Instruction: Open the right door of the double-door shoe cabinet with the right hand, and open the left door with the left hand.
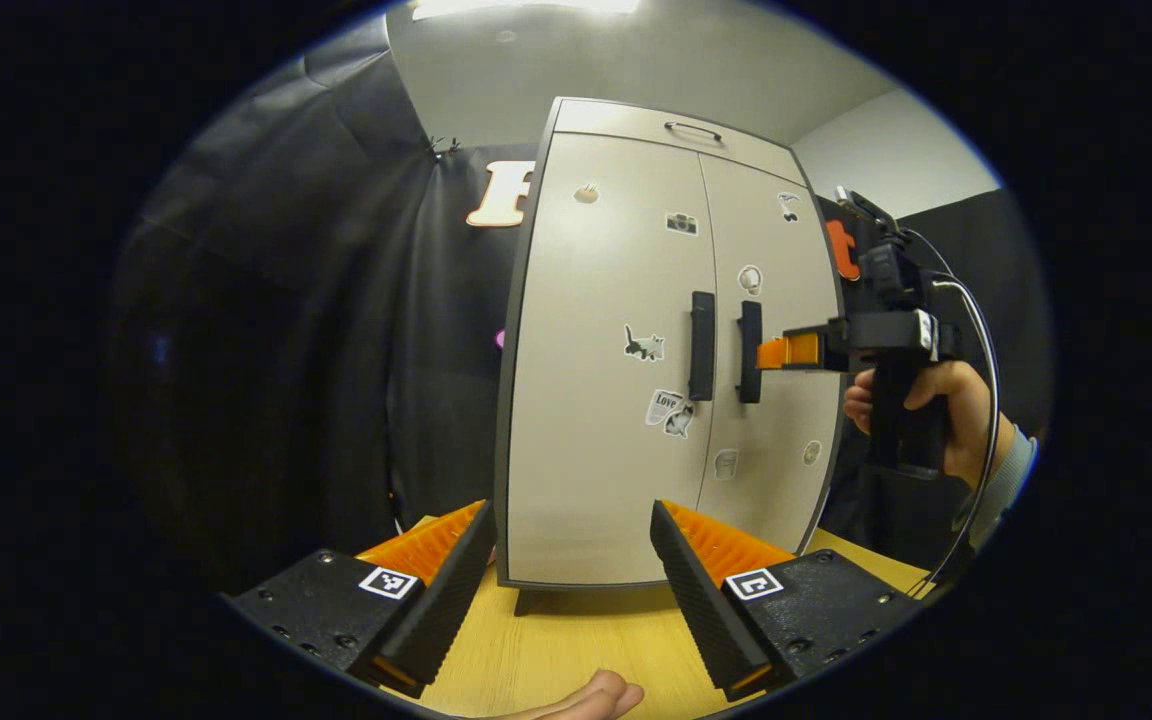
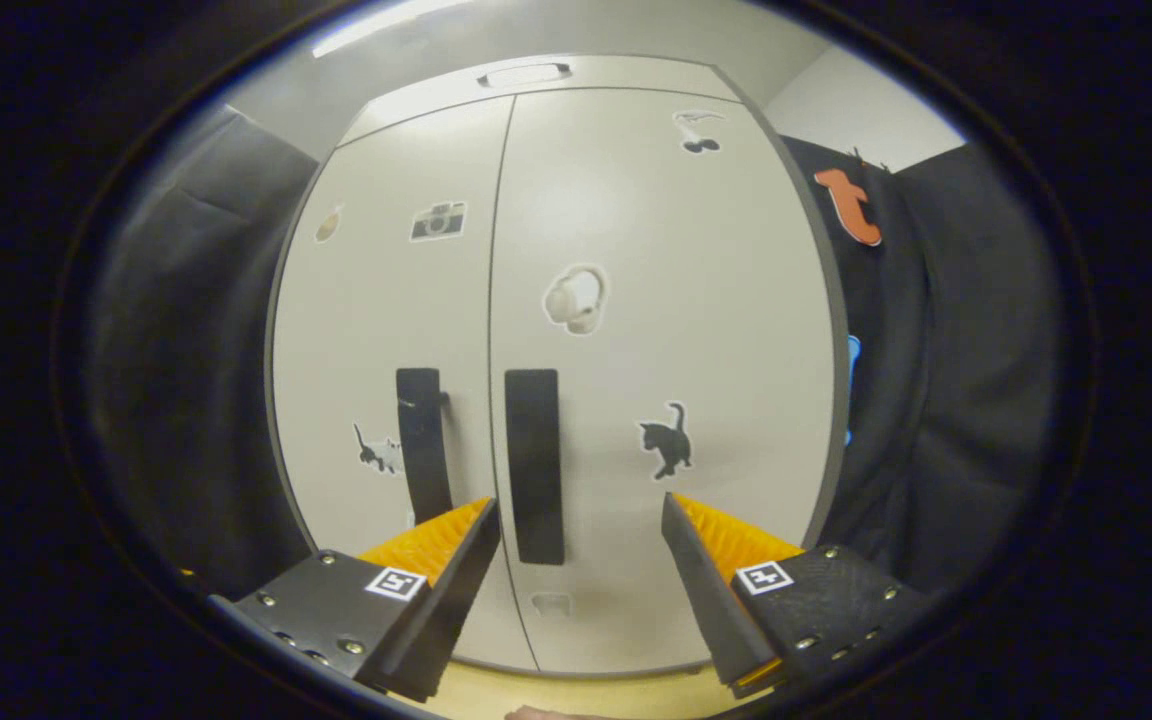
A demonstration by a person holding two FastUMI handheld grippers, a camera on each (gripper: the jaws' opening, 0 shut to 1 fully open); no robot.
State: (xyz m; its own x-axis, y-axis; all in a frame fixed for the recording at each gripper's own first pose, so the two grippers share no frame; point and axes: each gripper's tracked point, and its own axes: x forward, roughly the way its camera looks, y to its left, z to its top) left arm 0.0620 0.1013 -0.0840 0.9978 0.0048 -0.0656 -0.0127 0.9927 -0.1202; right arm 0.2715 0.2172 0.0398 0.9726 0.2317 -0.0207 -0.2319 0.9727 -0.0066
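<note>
The pale double-door shoe cabinet [image 1: 596, 420] stands upright on a wooden table, both doors closed and dotted with stickers. The left door's dark handle [image 1: 702, 345] and the right door's dark handle [image 1: 750, 352] run vertically beside the middle seam. My left gripper [image 1: 571, 512] is open, low and well in front of the left door, with nothing between its fingers. My right gripper [image 1: 774, 353], held by a hand [image 1: 946, 410], has its tips right at the right handle. In the right gripper view that gripper [image 2: 579, 503] is open, and the right handle [image 2: 534, 465] stands between its fingers, nearer the left one.
The wooden tabletop [image 1: 576, 640] stretches in front of the cabinet's base. A small handle [image 1: 693, 128] sits on the cabinet's top panel. Black cloth walls hang on both sides. A thumb [image 1: 591, 698] pokes in at the bottom edge. A cable [image 1: 981, 330] loops off the right gripper.
</note>
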